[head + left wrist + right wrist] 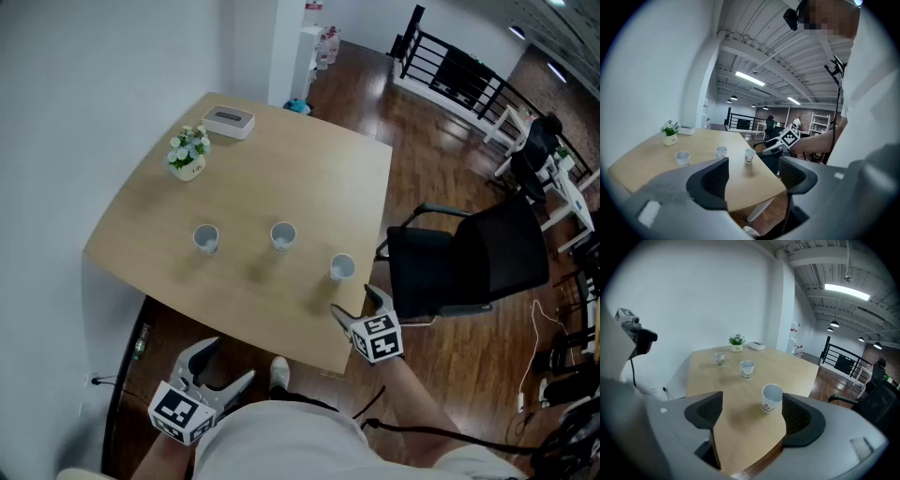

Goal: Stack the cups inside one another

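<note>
1. No cup is inside another cup yet. All three stand alone and upright in a row on the tabletop [281, 169], well apart from each other: the left cup [206, 238], the middle cup [283, 235] and the right cup [342, 267]. I judge the job is at its very start, so all the stacking is left to do.

2. My right tool [361, 305] has its jaws spread wide and holds nothing. It hangs just off the near edge of the tabletop. In the right gripper view, the right cup stands in front of the jaws, lined up with the gap between them but not inside it.

3. My left tool [225, 367] is wide open too, with nothing between its jaws. It is low and close to my body, over the floor [178, 328], away from all the cups.

4. The right cup is the one closest to the near edge. I think a clumsy bump could push it off, so I would come at it gently.

5. There is bare wood between the cups, so I have room to lift one and lower it into the next.

6. A flower pot [188, 155] and a white box [229, 122] sit at the far corner, well out of my way.

7. A black chair [469, 258] stands just beside the right side of the tabletop, near my right arm. A wall [75, 112] runs along the left side.
</note>
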A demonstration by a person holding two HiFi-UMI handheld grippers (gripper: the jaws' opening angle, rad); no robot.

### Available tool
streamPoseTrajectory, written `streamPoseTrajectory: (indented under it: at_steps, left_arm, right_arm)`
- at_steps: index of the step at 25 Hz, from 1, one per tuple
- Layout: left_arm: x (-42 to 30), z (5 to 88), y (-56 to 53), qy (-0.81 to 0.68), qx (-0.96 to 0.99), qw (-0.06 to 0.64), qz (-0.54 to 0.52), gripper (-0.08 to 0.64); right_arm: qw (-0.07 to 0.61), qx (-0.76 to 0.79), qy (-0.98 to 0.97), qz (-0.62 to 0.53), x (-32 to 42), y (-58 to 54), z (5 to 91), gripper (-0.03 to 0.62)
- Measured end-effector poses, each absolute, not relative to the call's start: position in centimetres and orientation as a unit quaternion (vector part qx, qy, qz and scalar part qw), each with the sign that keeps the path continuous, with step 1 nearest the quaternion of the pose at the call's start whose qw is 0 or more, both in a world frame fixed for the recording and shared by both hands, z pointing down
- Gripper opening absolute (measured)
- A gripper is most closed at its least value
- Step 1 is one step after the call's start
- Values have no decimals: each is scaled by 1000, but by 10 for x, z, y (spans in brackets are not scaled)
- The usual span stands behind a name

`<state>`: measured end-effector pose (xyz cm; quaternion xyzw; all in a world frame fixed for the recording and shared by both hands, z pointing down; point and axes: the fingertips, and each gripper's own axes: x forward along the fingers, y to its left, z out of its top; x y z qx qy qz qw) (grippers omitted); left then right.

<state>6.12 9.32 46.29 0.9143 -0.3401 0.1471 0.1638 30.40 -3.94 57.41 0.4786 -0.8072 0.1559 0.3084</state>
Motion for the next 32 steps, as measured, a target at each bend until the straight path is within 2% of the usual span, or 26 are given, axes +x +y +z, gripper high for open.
streamPoseTrajectory:
  at_steps: [6,12,15,21,32]
  left_arm:
    - [86,468,49,-329,916,166,158,350]
    - [75,463,23,-337,910,175,165,350]
    - [68,462,9,-324,915,168,169,350]
    - [39,458,-19,-294,928,158,166,350]
    - [-7,458,-58,-245,948,144,141,350]
  right_arm:
    - [337,487,-789,161,330,-121,619,407]
    - [364,487,-769,195,337,-156,663,411]
    - [367,494,-761,208,338,-161,669,389]
    - [349,512,-758,206,327,-161,630,373]
    - [311,511,-784,166,239,-202,542,371]
